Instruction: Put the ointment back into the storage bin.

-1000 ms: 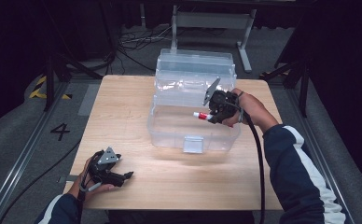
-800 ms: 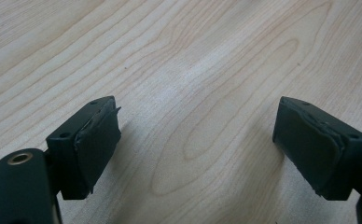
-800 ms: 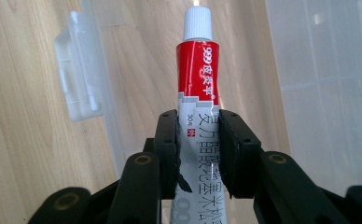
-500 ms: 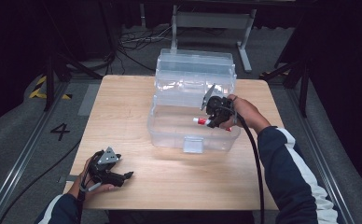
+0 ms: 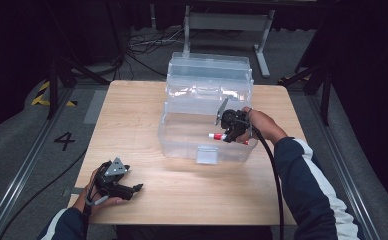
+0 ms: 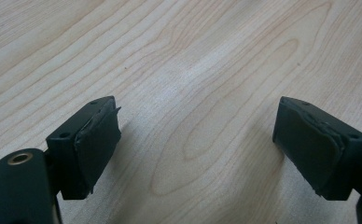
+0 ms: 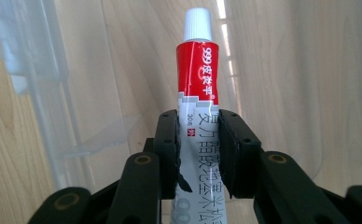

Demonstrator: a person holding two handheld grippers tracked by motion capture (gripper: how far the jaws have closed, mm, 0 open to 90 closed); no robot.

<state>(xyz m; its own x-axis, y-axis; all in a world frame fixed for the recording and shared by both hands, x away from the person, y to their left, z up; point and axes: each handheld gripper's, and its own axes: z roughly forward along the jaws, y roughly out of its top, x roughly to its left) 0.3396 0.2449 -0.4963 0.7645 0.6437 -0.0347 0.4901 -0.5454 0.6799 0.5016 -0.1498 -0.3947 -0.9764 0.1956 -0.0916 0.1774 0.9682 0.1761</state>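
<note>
A red and white ointment tube [image 7: 198, 74] with a white cap is clamped between the pads of my right gripper [image 7: 198, 154]. In the high view that right gripper [image 5: 227, 136] reaches into the clear plastic box [image 5: 182, 145] from its right side, the tube [image 5: 216, 136] pointing left, low inside the box. My left gripper [image 5: 132, 189] rests near the table's front left corner in a hand. Its jaws stand wide apart over bare wood [image 6: 198, 121], with nothing between the pads [image 6: 97, 140].
The box's hinged clear lid [image 5: 209, 75] stands up at the back. The wooden table [image 5: 132, 115] has dark floor around it, with a metal frame [image 5: 227, 20] and cables behind. A black cable [image 5: 274, 175] trails from the right gripper along the sleeve.
My right gripper has sunk lower into the box with the tube in it. The left gripper has stayed where it was.
</note>
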